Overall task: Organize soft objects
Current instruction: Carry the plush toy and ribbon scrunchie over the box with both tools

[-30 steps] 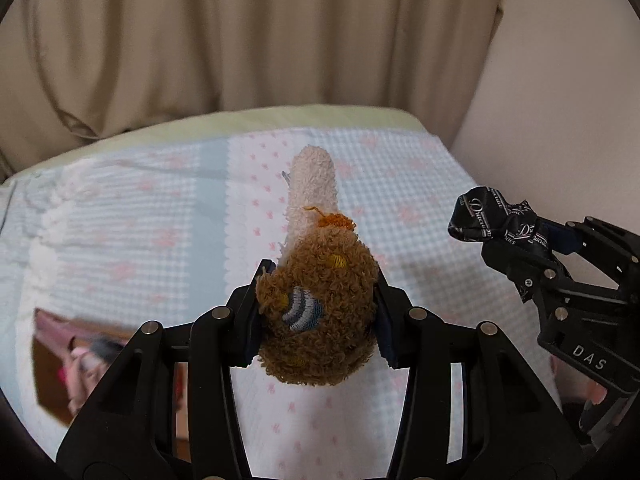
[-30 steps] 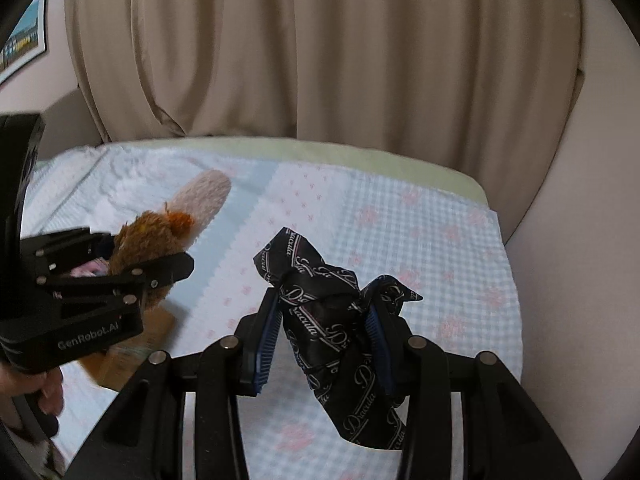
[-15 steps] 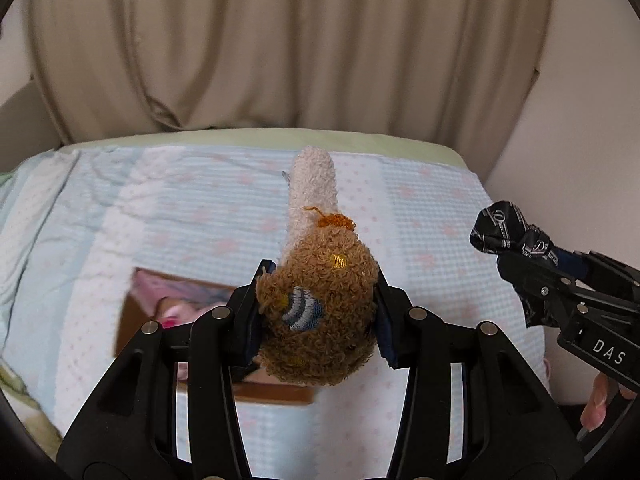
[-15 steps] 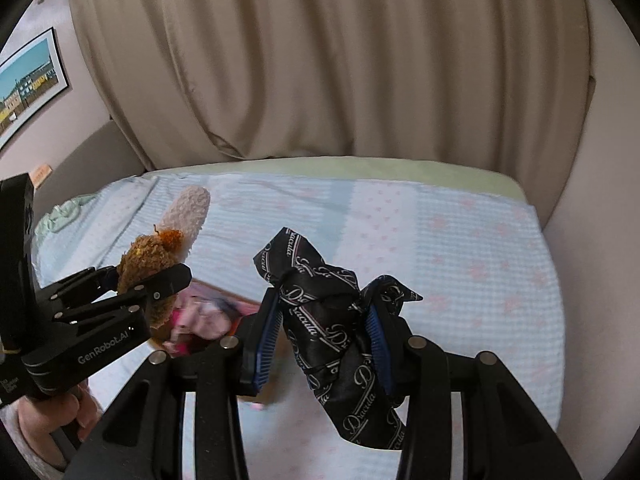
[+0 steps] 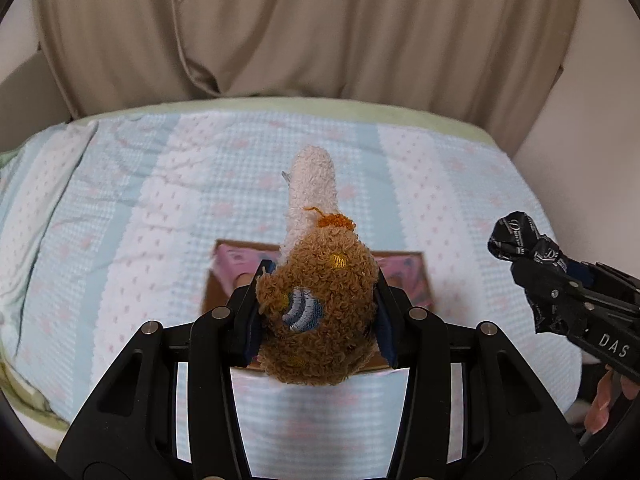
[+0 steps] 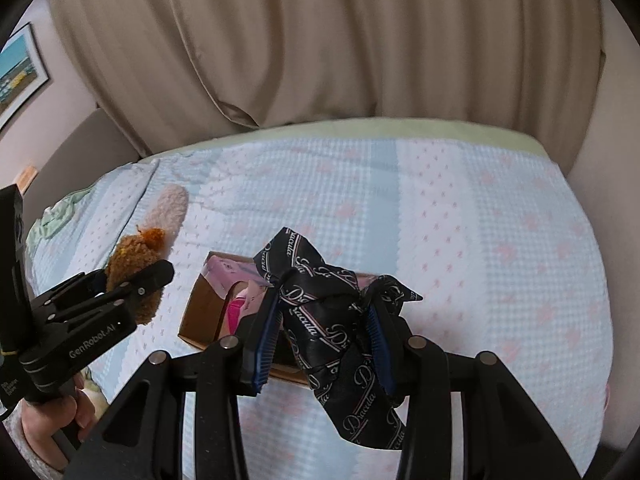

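Observation:
My left gripper (image 5: 318, 312) is shut on a brown and cream fuzzy sock (image 5: 320, 300) and holds it in the air above a cardboard box (image 5: 420, 276) with pink things inside. The sock also shows at the left of the right wrist view (image 6: 138, 264). My right gripper (image 6: 324, 344) is shut on a crumpled black cloth with white lettering (image 6: 336, 328), held over the same box (image 6: 200, 312). The right gripper and its cloth (image 5: 516, 238) show at the right of the left wrist view.
The box lies on a bed with a light blue and pink patterned cover (image 6: 480, 240). Beige curtains (image 5: 300, 28) hang behind the bed. A wall is at the right (image 5: 600, 140). A framed picture (image 6: 20, 76) hangs at the far left.
Both grippers have swung left across the bed with their loads. The cardboard box has come from the lower left to sit under both grippers.

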Available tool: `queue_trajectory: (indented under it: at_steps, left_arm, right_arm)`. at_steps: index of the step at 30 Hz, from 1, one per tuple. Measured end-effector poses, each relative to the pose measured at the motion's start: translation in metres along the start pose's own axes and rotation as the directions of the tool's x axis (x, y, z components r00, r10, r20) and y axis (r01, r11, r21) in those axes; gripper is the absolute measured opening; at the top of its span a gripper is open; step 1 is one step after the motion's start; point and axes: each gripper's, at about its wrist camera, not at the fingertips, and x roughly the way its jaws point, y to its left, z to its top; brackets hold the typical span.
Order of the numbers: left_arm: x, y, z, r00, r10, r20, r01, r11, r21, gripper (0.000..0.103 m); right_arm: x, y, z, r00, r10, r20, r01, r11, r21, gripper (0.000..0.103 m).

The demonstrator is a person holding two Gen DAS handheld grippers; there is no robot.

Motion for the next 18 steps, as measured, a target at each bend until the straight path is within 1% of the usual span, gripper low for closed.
queue_trajectory:
  at_steps: [4, 7, 11, 18]
  left_arm:
    - [0.021, 0.039, -0.006, 0.999, -0.007, -0.049, 0.007, 1.000, 0.016, 0.041]
    - [0.039, 0.059, -0.012, 0.996, -0.008, -0.088, 0.010, 1.000, 0.019, 0.041]
    - [0.065, 0.078, -0.016, 0.990, -0.012, -0.137, 0.013, 1.000, 0.001, 0.041]
    - [0.119, 0.094, -0.037, 0.969, -0.003, -0.246, 0.004, 1.000, 0.004, 0.041]
  right_arm:
    - [0.029, 0.020, -0.006, 0.999, -0.021, -0.048, 0.023, 0.999, 0.044, 0.038]
    - [0.051, 0.030, -0.012, 0.995, -0.034, -0.089, 0.041, 0.996, 0.078, 0.038]
    - [0.080, 0.033, -0.015, 0.987, -0.063, -0.149, 0.078, 0.992, 0.096, 0.038]
    - [0.126, 0.020, -0.023, 0.968, -0.091, -0.233, 0.129, 0.979, 0.156, 0.038]
